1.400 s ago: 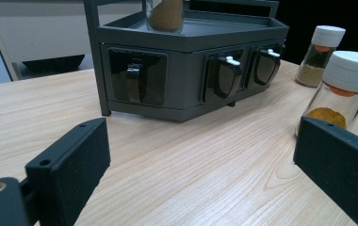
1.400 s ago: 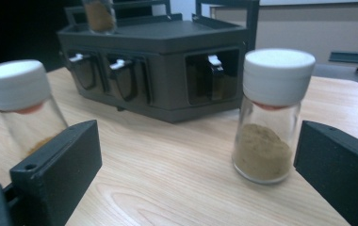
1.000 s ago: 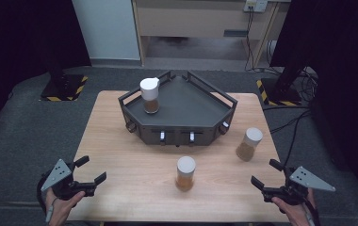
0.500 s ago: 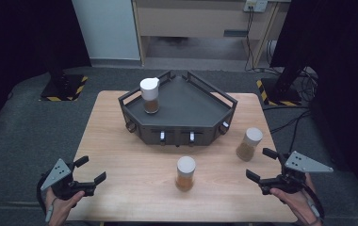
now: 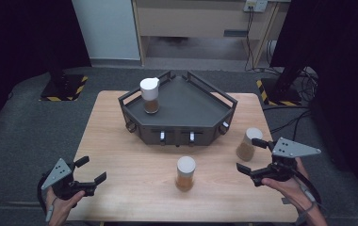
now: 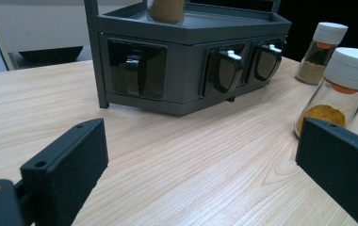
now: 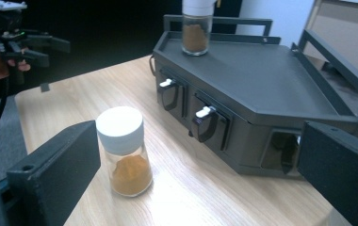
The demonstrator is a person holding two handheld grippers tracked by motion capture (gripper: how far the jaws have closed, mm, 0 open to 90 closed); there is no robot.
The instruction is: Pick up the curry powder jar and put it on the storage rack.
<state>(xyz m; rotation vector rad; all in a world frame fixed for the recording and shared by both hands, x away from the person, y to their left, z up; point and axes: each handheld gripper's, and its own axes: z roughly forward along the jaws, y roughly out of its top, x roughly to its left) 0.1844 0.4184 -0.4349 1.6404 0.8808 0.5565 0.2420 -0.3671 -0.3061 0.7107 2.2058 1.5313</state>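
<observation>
A dark grey rack (image 5: 200, 106) stands mid-table, with one white-capped spice jar (image 5: 149, 95) on its top at the left. A second jar (image 5: 185, 173) stands on the table in front of the rack. A third jar (image 5: 248, 144) stands at the right. My right gripper (image 5: 248, 156) is open just in front of that third jar, its far jaw beside it. In the right gripper view the jaws frame the middle jar (image 7: 123, 150), which is farther off. My left gripper (image 5: 92, 169) is open and holds nothing at the table's front left.
The rack's front (image 6: 191, 56) has three small latched drawers. The wooden table (image 5: 120, 141) is bare between the rack and the left gripper. Around it is dark floor, with a cabinet and cables behind. The left gripper (image 7: 52, 51) also shows far off in the right gripper view.
My right gripper has moved forward and left, from the table's front right corner up to the right-hand jar. The left gripper and the jars have stayed put.
</observation>
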